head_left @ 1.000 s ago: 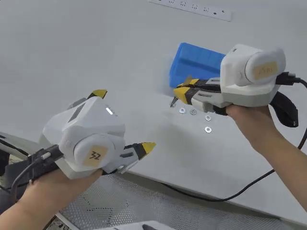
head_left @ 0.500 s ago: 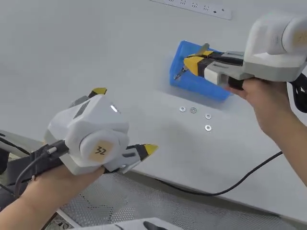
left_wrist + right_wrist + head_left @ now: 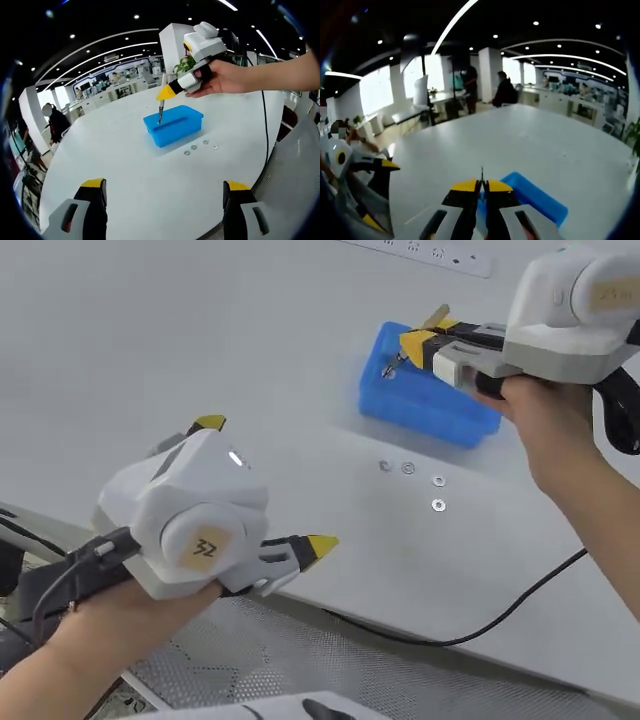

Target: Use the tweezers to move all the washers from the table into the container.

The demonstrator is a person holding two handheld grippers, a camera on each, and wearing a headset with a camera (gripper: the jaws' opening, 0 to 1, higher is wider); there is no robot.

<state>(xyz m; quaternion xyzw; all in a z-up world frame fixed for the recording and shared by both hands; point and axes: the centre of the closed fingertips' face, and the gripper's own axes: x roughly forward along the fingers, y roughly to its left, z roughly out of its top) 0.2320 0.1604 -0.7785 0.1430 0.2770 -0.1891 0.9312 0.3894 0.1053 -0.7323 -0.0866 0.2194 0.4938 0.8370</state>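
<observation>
While my right gripper [image 3: 420, 342] hangs above the blue container [image 3: 440, 412], its yellow-tipped jaws are pressed together on the tweezers [image 3: 393, 364]. In the head view the tweezers slant down and to the left, with the tips over the container's near-left corner. I cannot tell whether the tips touch the container. I also cannot tell whether they carry anything, as it is too small to see. In the right gripper view my jaws meet at the bottom centre, the thin tweezer point sticks up between them, and the container lies just beyond to the right.

Four washers [image 3: 408, 469] lie flat on the white table [image 3: 200, 330] just in front of the container. They are close to each other but not touching. Three make a loose row and the fourth lies nearer to me, at the right end. The left gripper view shows the same four beside the container's front wall.

My left gripper [image 3: 265, 483] is low at the near-left, well apart from the container and the washers. Its jaws are spread wide and hold nothing. In its own view both jaws rise at the bottom corners with bare table between them.

A black cable [image 3: 470, 635] runs from my right hand across the near table edge. A power strip [image 3: 430, 252] lies at the far edge, and a perforated metal surface [image 3: 250, 650] sits below the table's near side.
</observation>
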